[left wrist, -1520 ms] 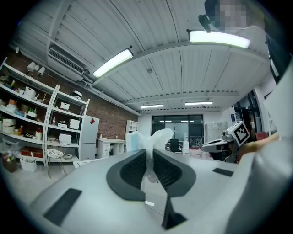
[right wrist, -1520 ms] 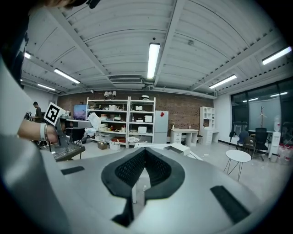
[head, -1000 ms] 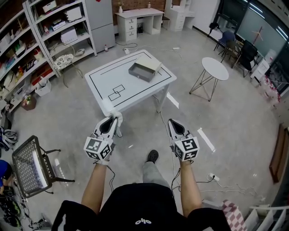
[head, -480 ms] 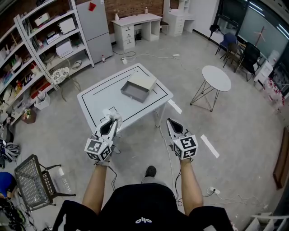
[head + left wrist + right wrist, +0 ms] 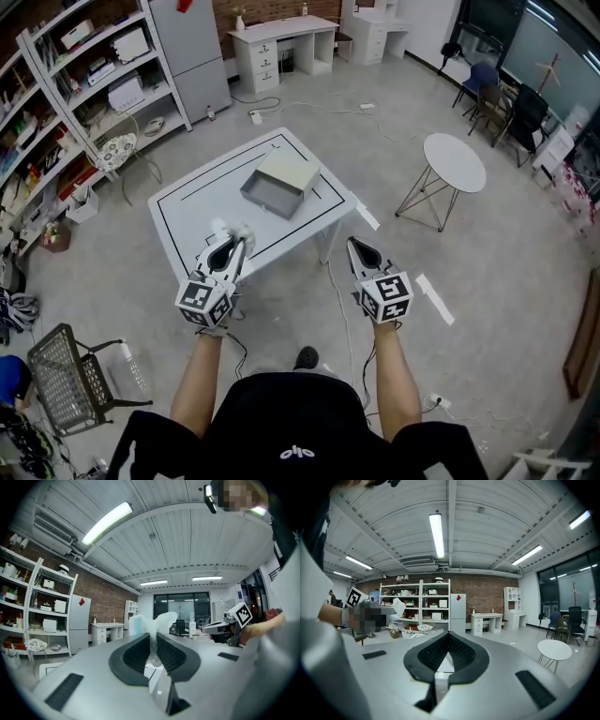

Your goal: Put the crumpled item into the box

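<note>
A white crumpled item (image 5: 229, 231) sticks up from the tips of my left gripper (image 5: 232, 244), which is shut on it over the near edge of the white table (image 5: 184, 221). In the left gripper view the item (image 5: 151, 623) is pinched between the dark pads and bulges above them. A grey open box (image 5: 278, 183) rests on the far half of the table, well beyond the gripper. My right gripper (image 5: 355, 247) hangs past the table's right corner, shut and empty; its pads (image 5: 461, 654) meet at the tip.
A round white side table (image 5: 455, 161) stands to the right. Shelving (image 5: 84, 84) lines the left wall, with a grey cabinet (image 5: 192, 56) and a desk (image 5: 272, 37) at the back. A wire chair (image 5: 61, 375) sits at the lower left. Cables lie on the floor.
The table has come closer and now lies under the left gripper's tips. Both grippers keep the same pose, with the crumpled item still pinched in the left one.
</note>
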`<state>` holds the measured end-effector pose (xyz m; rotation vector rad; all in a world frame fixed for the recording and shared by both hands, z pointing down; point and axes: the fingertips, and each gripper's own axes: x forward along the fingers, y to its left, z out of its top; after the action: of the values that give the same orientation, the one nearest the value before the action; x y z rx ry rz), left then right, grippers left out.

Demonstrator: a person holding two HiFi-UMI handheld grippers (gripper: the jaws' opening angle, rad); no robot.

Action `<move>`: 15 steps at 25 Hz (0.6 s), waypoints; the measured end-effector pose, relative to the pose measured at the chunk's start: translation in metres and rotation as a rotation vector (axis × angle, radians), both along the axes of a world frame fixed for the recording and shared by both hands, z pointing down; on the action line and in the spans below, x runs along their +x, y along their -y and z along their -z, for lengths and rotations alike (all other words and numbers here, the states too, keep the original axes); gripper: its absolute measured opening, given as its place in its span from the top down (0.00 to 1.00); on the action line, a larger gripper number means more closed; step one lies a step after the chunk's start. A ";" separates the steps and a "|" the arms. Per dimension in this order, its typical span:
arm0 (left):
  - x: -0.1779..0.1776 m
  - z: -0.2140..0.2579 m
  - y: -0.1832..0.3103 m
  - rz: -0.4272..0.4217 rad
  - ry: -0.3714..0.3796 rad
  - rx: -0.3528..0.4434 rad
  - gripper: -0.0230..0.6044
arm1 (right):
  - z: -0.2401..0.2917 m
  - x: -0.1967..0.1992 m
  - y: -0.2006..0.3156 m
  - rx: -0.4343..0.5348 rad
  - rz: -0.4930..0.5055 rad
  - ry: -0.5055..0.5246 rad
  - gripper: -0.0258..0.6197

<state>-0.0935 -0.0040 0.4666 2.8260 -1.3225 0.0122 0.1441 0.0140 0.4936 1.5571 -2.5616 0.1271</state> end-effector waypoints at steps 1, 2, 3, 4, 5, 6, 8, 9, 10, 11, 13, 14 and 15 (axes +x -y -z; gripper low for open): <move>0.001 -0.001 0.003 0.001 -0.001 -0.005 0.89 | -0.001 0.001 0.005 -0.004 0.000 0.003 0.95; 0.002 -0.002 0.006 0.001 -0.002 -0.009 0.89 | -0.002 0.002 0.009 -0.007 0.000 0.005 0.95; 0.002 -0.003 0.010 0.003 -0.002 -0.013 0.89 | -0.003 0.002 0.013 -0.011 0.000 0.007 0.95; 0.001 -0.005 0.014 0.005 -0.004 -0.017 0.89 | -0.005 0.002 0.018 -0.014 0.001 0.009 0.95; 0.000 -0.006 0.019 0.007 -0.006 -0.020 0.89 | -0.006 0.001 0.023 -0.017 0.001 0.010 0.95; -0.001 -0.008 0.024 0.008 -0.008 -0.023 0.89 | -0.007 0.001 0.028 -0.020 0.001 0.010 0.95; -0.003 -0.012 0.037 0.008 -0.011 -0.029 0.89 | -0.011 -0.002 0.040 -0.027 0.000 0.010 0.95; -0.004 -0.014 0.045 0.006 -0.013 -0.032 0.89 | -0.013 -0.003 0.046 -0.031 -0.002 0.009 0.95; -0.004 -0.016 0.053 0.003 -0.015 -0.036 0.89 | -0.014 -0.004 0.053 -0.035 -0.005 0.008 0.95; -0.005 -0.018 0.062 -0.001 -0.017 -0.040 0.89 | -0.016 -0.005 0.060 -0.038 -0.009 0.007 0.95; -0.006 -0.020 0.082 -0.008 -0.021 -0.042 0.89 | -0.017 -0.006 0.078 -0.043 -0.017 0.004 0.95; -0.007 -0.021 0.094 -0.011 -0.022 -0.041 0.89 | -0.017 -0.008 0.089 -0.042 -0.020 0.002 0.95; -0.008 -0.021 0.107 -0.014 -0.024 -0.041 0.89 | -0.016 -0.009 0.100 -0.040 -0.023 0.000 0.95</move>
<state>-0.1016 -0.1108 0.4879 2.7931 -1.2824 0.0058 0.1349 -0.0860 0.5099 1.5730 -2.5254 0.1805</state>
